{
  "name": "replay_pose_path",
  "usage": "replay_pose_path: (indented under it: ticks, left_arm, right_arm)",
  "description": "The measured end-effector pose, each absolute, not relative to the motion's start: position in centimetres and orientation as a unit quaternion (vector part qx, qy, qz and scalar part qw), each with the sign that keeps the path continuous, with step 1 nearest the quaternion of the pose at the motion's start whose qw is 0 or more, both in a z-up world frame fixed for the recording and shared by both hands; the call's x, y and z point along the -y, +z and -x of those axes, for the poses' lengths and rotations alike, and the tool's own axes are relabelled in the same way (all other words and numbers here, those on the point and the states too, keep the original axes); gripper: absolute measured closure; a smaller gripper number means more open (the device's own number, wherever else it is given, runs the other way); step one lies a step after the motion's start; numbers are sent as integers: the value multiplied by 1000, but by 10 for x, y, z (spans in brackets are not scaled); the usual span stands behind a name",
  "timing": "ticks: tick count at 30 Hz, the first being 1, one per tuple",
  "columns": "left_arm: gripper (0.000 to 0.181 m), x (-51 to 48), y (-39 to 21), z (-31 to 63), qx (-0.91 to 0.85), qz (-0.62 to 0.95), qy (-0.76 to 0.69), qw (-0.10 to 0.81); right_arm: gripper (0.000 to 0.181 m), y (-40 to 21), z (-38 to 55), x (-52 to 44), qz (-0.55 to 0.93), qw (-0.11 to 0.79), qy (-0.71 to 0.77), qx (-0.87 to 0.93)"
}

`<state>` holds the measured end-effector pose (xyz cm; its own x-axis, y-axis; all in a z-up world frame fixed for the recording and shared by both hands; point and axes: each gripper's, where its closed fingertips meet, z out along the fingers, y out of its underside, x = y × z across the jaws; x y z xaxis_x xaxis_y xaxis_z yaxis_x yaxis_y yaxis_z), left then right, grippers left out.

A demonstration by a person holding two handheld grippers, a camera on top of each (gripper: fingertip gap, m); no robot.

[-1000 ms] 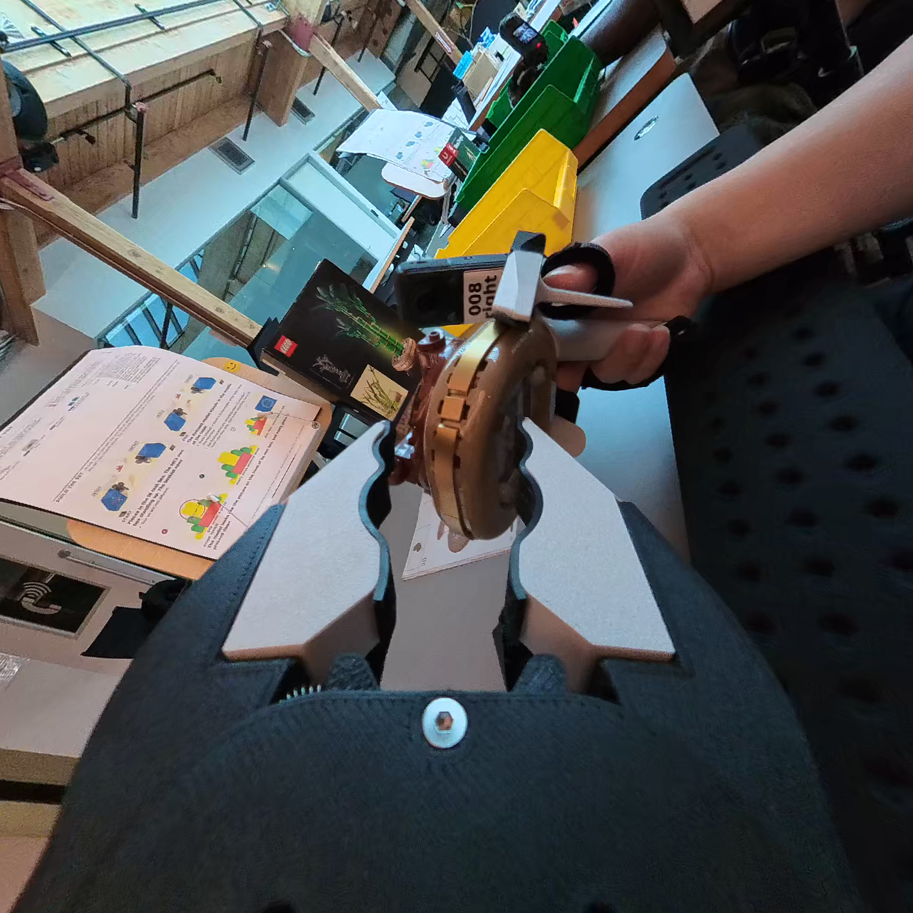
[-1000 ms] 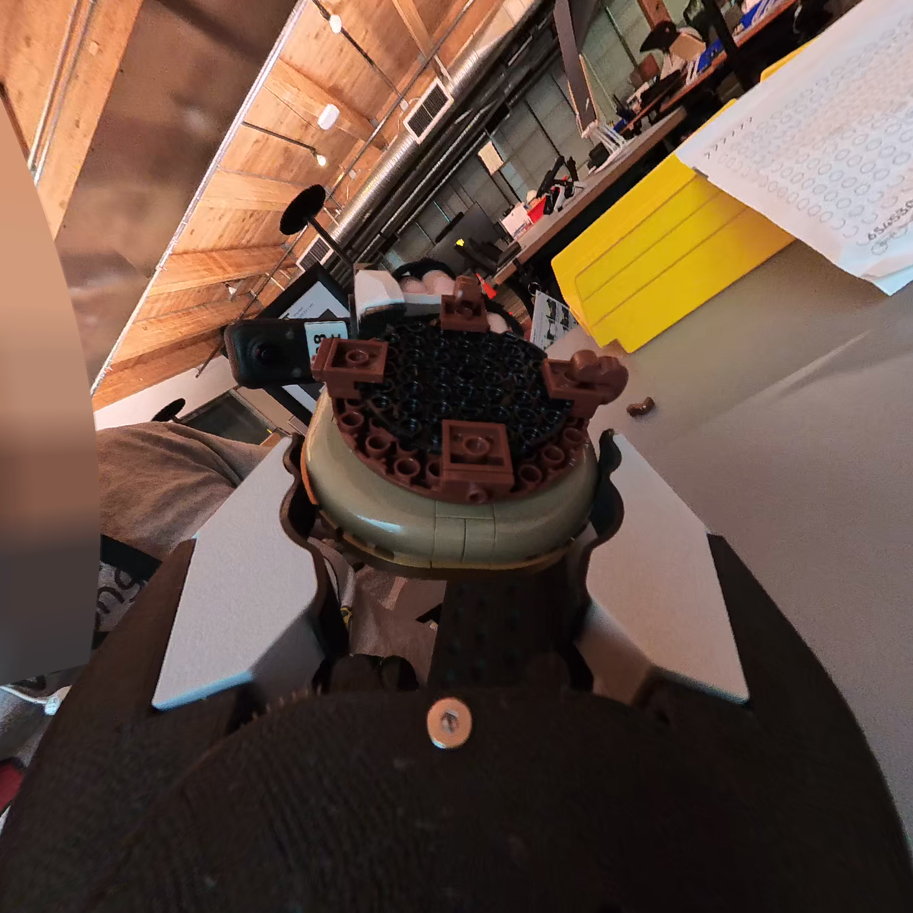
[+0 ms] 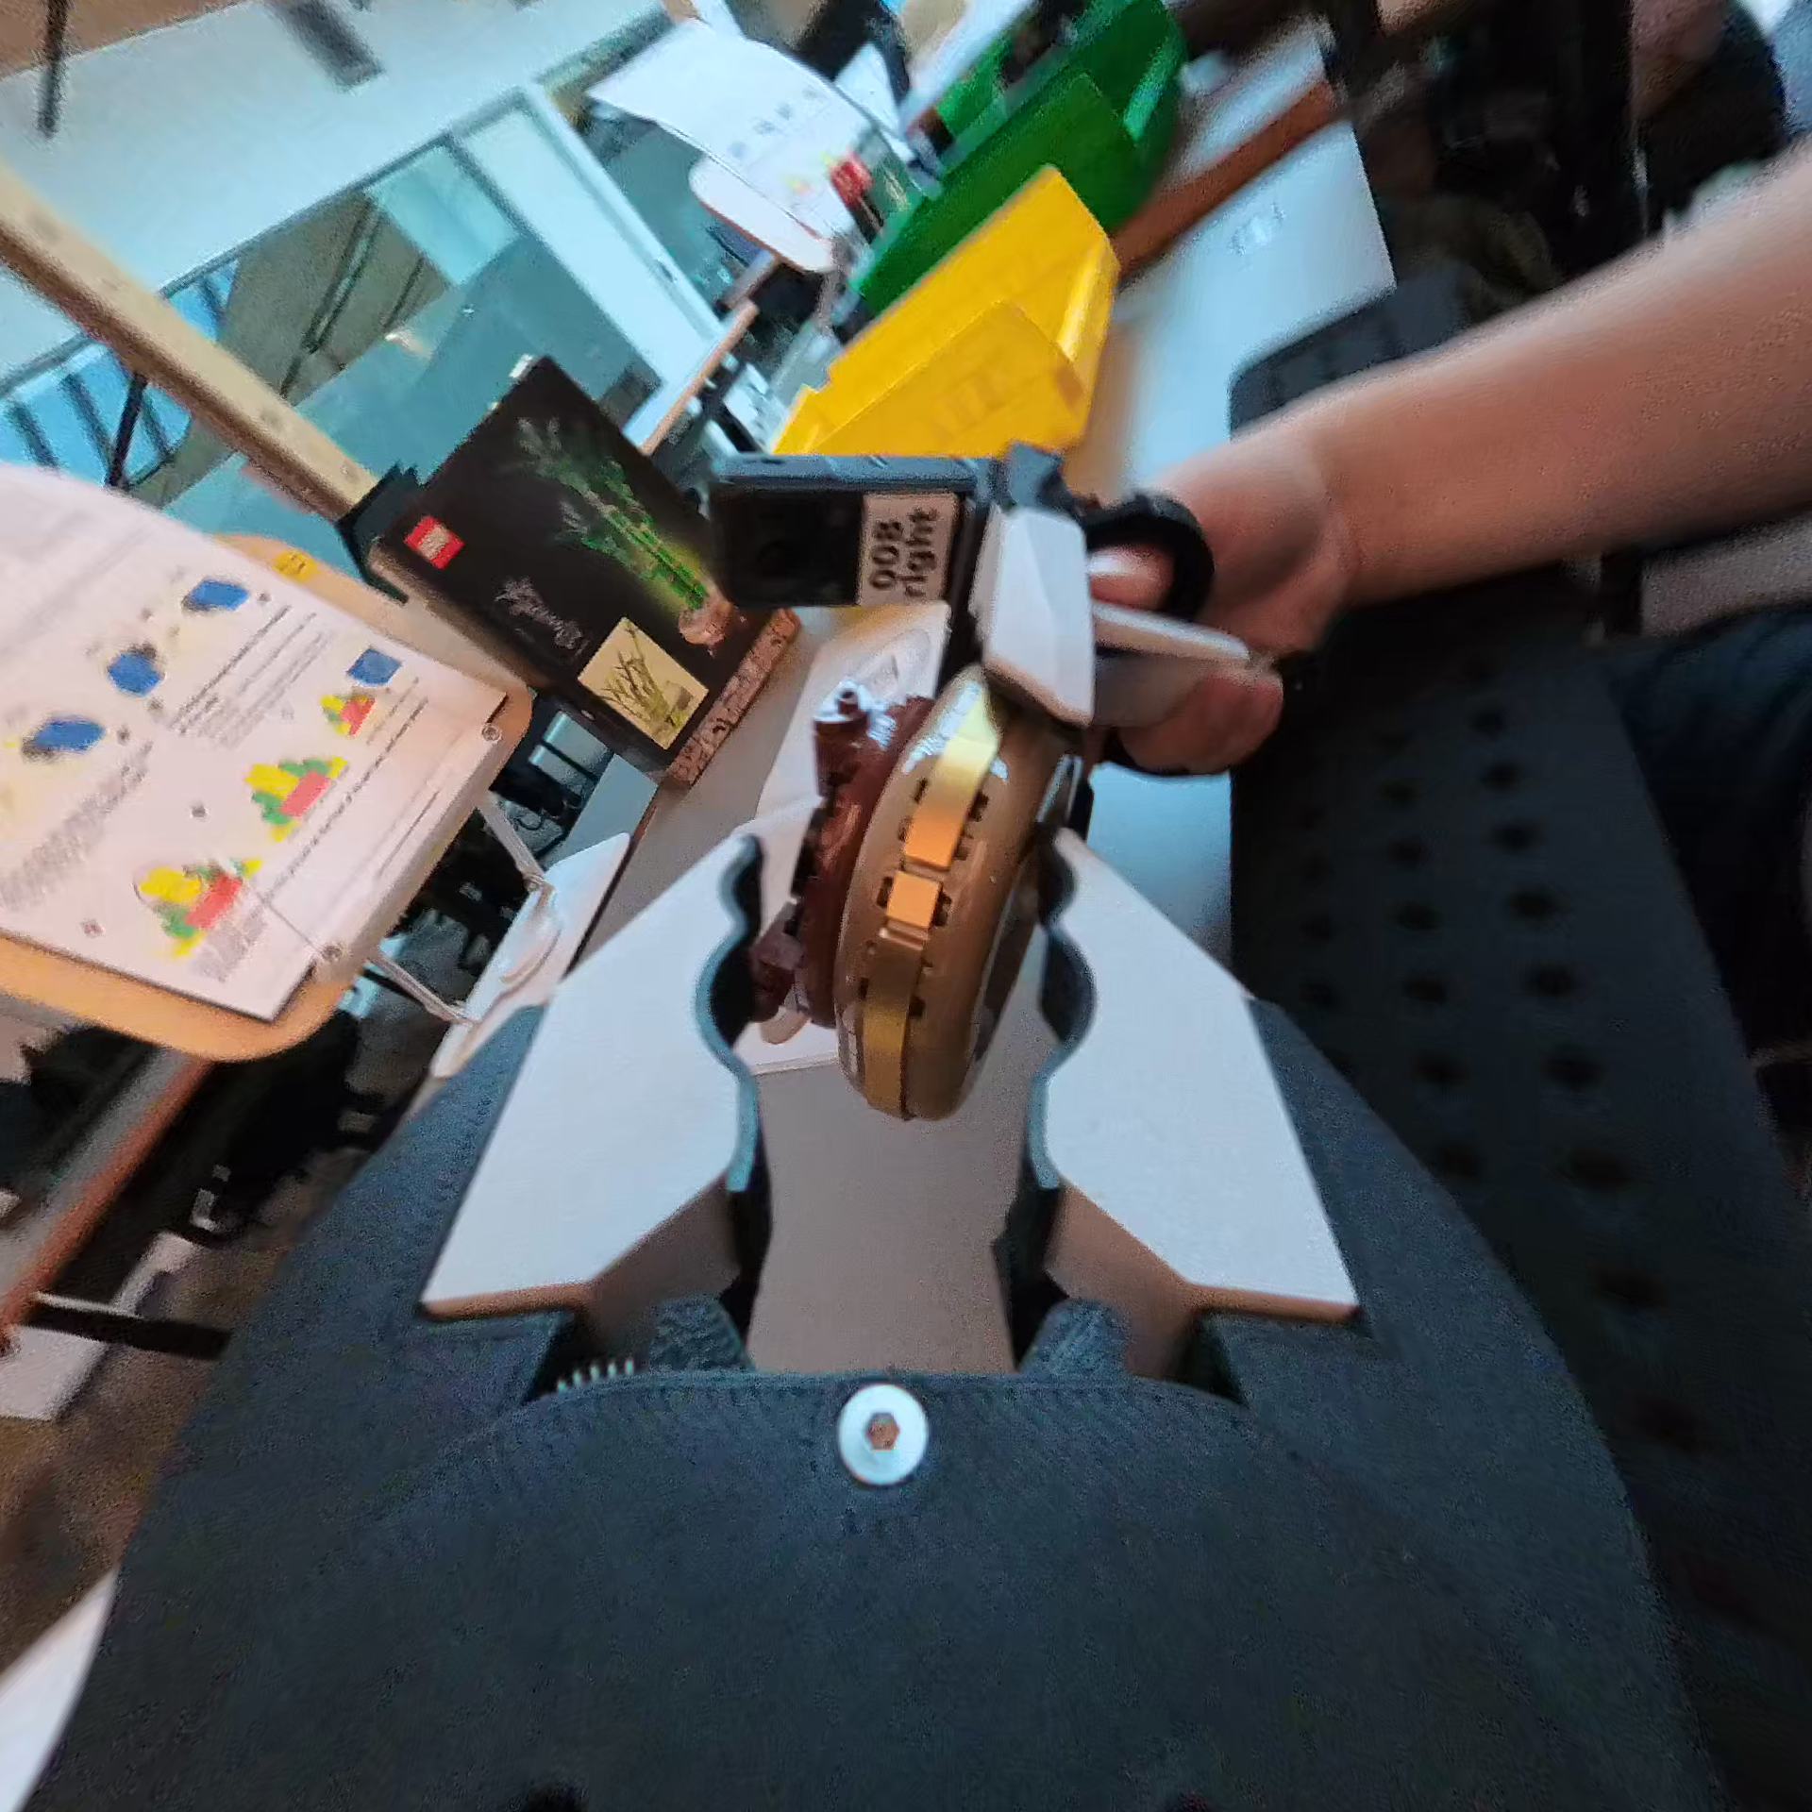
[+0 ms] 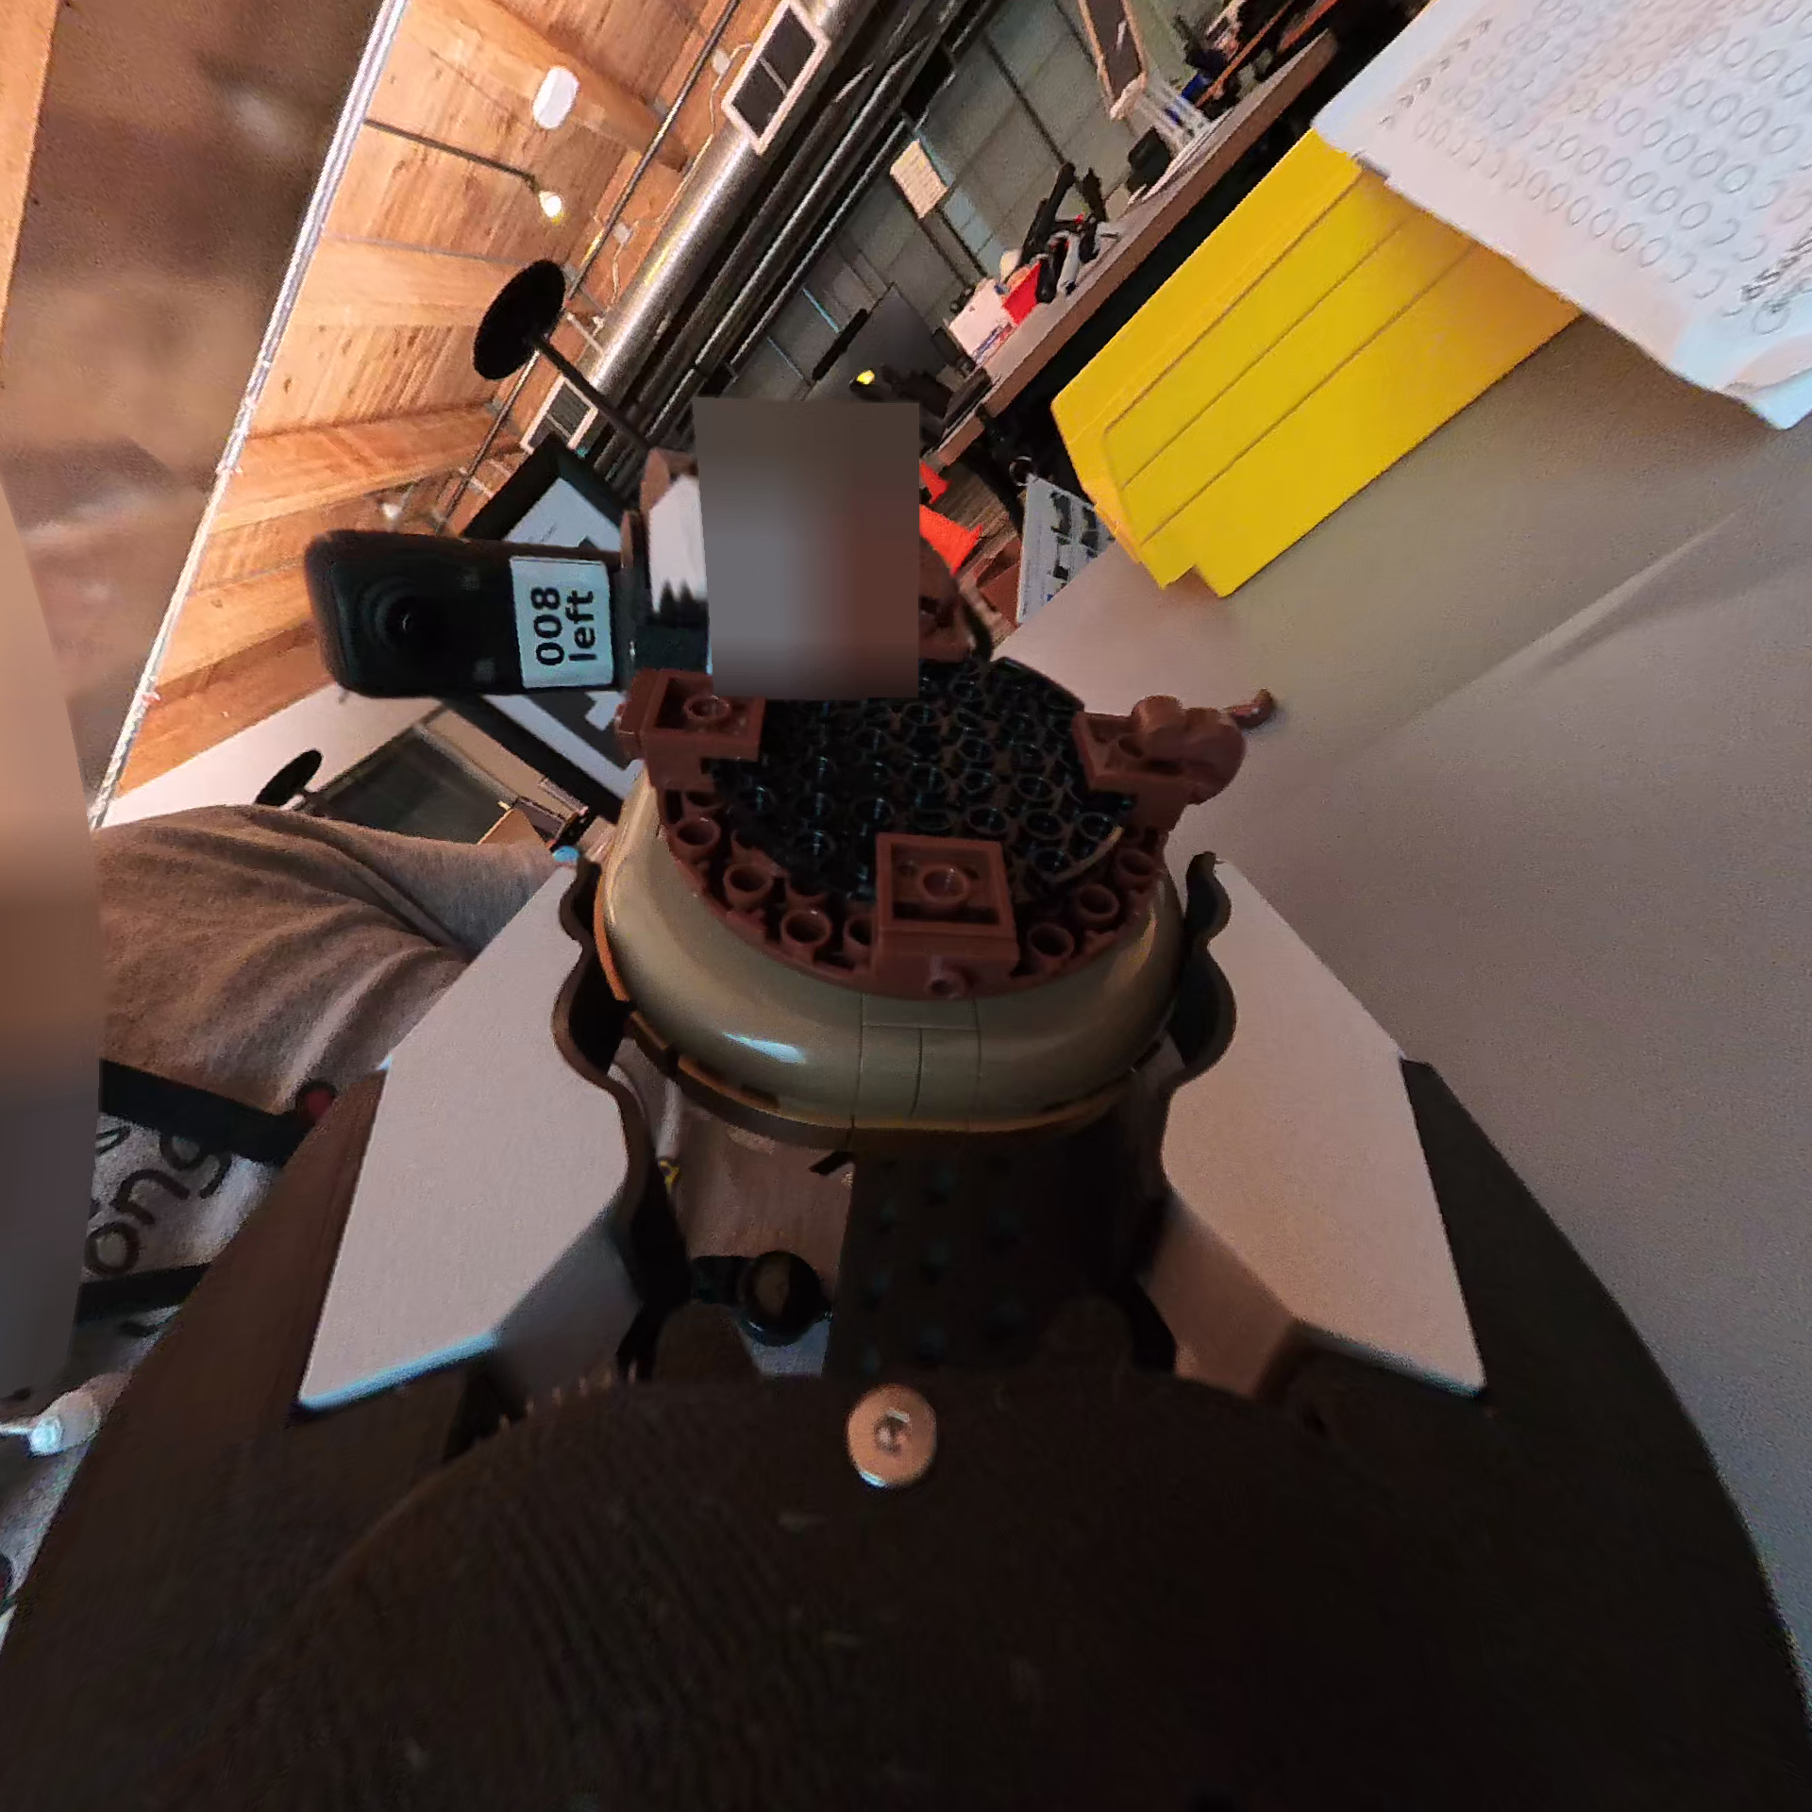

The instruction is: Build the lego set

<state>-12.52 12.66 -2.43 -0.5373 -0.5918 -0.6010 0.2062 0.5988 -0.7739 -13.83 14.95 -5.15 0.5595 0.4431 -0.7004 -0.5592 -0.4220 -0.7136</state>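
Left wrist view: left gripper (image 3: pixel 897 941) standing with fingers apart, touching nothing. Round lego build (image 3: pixel 931 902) hanging edge-on just past the fingertips, tan rim toward the right finger, brown pieces toward the left. Right gripper (image 3: pixel 1030 628) clamping it from above and right, a hand (image 3: pixel 1235 628) squeezing the handle. Instruction sheet (image 3: pixel 216 745) and lego box (image 3: pixel 569 578) lying off to the left, yellow bins (image 3: pixel 981 343) farther ahead.

Right wrist view: right gripper (image 4: pixel 887 971) pinching the lego build (image 4: pixel 887 882) between both fingers by its tan rim, studded dark top facing up. Left gripper's camera (image 4: pixel 461 613) hovering just beyond it, left. Loose brown piece (image 4: pixel 1255 702) lying on the table (image 4: pixel 1471 882) ahead, right.
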Motion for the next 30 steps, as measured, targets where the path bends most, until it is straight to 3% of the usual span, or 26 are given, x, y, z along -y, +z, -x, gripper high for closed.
replay_pose_path:
  ticks: [1,3,5,9,13,16,19,24,30]
  left_arm:
    - [117,-128,-18,126,-747,148,-459,458]
    - [119,-136,-5,129,-705,191,-519,443]
    - [130,-157,12,133,-631,257,-602,416]
    - [126,-195,8,137,-493,398,-732,251]
    - [121,-200,-9,136,-437,459,-761,140]
    - [103,-187,-13,133,-417,471,-776,44]
    - [102,-170,-20,133,-432,460,-776,-10]
    - [115,-167,-14,140,-420,425,-801,-28]
    - [129,-178,-34,145,-428,461,-777,-24]
  right_arm:
    - [66,-54,134,-150,706,537,459,-49]
    - [66,-57,125,-152,709,544,444,-69]
    - [67,-53,117,-154,708,570,412,-70]
    - [66,-42,105,-159,732,651,201,3]
    - [67,-42,103,-164,745,662,11,76]
    - [66,-39,113,-166,732,659,-91,144]
    - [66,-36,124,-168,711,653,-175,194]
    - [66,-37,133,-169,703,654,-184,211]
    - [66,-28,128,-165,700,690,-91,160]
